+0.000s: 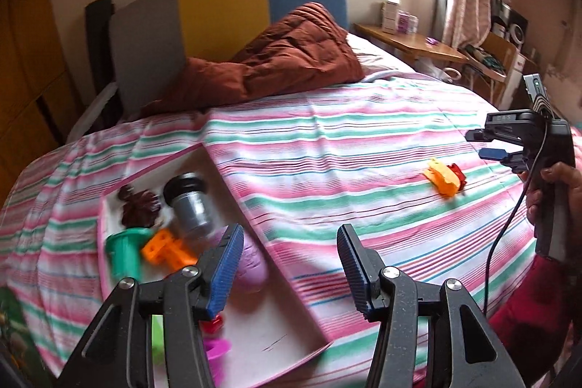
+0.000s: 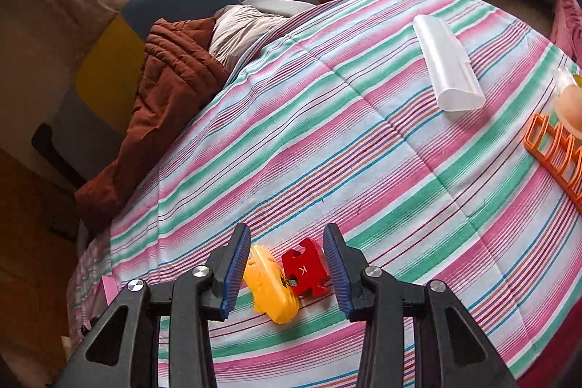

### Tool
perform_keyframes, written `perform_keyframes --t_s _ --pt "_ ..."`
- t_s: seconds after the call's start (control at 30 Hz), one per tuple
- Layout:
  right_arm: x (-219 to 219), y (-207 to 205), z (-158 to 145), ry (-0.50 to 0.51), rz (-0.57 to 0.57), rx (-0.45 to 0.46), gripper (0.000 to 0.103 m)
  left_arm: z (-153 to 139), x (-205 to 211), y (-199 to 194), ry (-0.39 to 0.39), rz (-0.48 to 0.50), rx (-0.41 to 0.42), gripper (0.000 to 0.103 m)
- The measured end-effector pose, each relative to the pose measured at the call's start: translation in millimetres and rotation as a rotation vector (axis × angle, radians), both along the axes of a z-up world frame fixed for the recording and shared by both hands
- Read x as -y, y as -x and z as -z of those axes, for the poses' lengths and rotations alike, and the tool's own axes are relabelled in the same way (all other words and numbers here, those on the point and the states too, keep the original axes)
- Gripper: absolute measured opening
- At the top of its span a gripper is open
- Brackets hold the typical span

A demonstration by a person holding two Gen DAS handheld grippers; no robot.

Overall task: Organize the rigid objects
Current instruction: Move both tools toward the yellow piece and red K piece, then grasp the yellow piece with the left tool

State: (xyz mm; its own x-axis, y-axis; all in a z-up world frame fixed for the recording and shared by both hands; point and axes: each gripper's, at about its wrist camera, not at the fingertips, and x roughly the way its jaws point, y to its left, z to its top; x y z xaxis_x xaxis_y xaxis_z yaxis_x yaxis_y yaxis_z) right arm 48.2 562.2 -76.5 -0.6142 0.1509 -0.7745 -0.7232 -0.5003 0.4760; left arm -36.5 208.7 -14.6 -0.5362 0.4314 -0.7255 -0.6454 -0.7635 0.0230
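— Right gripper (image 2: 287, 264) first, what is closest to it?

— Between my spread fingers a yellow toy (image 2: 270, 290) and a red piece (image 2: 305, 267) are lying on the striped bed (image 2: 327, 140). The two are touching each other. The yellow one is sitting nearer my left-side finger, the red one nearer the other finger, and I am not pinching anything yet.

— How is the yellow toy lying?

— Its long axis is running at a slant, from the upper left down toward me, so it is not square to my fingers. I am thinking the wrist needs a small turn before closing, or both things will be caught together.

— And the left gripper (image 1: 291, 264)?

— It is also spread wide and holding nothing. It is hovering over the near edge of the white tray (image 1: 291, 326), well apart from the yellow toy, which is far to its right. So my right hand (image 1: 553, 191) is clearly the nearer one for this pick.

— What is the tray holding?

— A grey cylinder with a black cap (image 1: 191, 202), a dark brown lump (image 1: 140, 204), a green piece (image 1: 125, 248), an orange bracket (image 1: 167, 248) and a purple egg shape (image 1: 251, 260). Something pink and something red are partly hidden behind my finger.

— Anything else waiting on the bed?

— A clear plastic case (image 2: 447, 64) and an orange rack (image 2: 553, 155) are lying farther right, still outside the tray.
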Motion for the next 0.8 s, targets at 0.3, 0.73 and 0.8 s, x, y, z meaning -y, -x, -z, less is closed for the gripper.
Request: perform_keyframes --t_s 0.3,0.73,0.8 --pt "-2.0 -0.9 2.0 0.032 0.014 -0.027 0.042 17.2 -60.0 1.1 0.030 0.095 0.046 0.055" --pt "-10.3 -11.9 1.5 0.068 0.065 -0.079 0.042 42.6 -128.8 9.4 0.017 0.206 0.195 0.057" --pt "-12.2 -15.0 0.6 0.069 0.079 -0.090 0.042 46.0 -141.3 11.5 -0.006 0.227 0.236 0.061"
